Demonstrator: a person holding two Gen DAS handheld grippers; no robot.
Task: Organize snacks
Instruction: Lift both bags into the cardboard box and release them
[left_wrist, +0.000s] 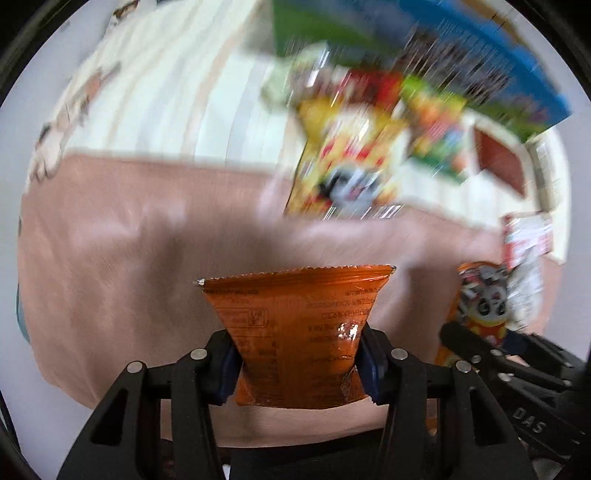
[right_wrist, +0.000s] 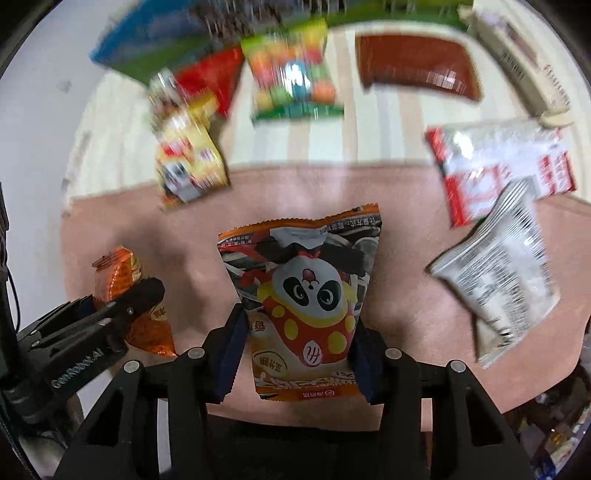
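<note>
Both grippers are pointed steeply down over a pink cloth (left_wrist: 129, 258), side by side, each seen at the edge of the other's view.

The left gripper (left_wrist: 297, 360) is clamped on an orange packet (left_wrist: 295, 325): its blue pads (left_wrist: 227, 373) are pressed into the packet's sides, which are pinched narrow between them, and the wider crimped end is spread beyond the fingertips. The packet is held clear above the cloth.

The right gripper (right_wrist: 299, 350) is clamped on a panda packet (right_wrist: 306, 291), printed face toward the camera, with its torn-looking top edge fanned out past the fingers. This packet is likewise squeezed at the waist by the pads (right_wrist: 231, 354).

Beyond the pink cloth, on a striped cloth (right_wrist: 347, 144), other snacks are scattered, much blurred: a yellow packet (right_wrist: 192, 162), a red one (right_wrist: 218, 74), a green one (right_wrist: 291, 85) and a brown one (right_wrist: 417, 66). A red-and-white packet (right_wrist: 498, 166) and a silver packet (right_wrist: 498, 280) lie to the right.
</note>
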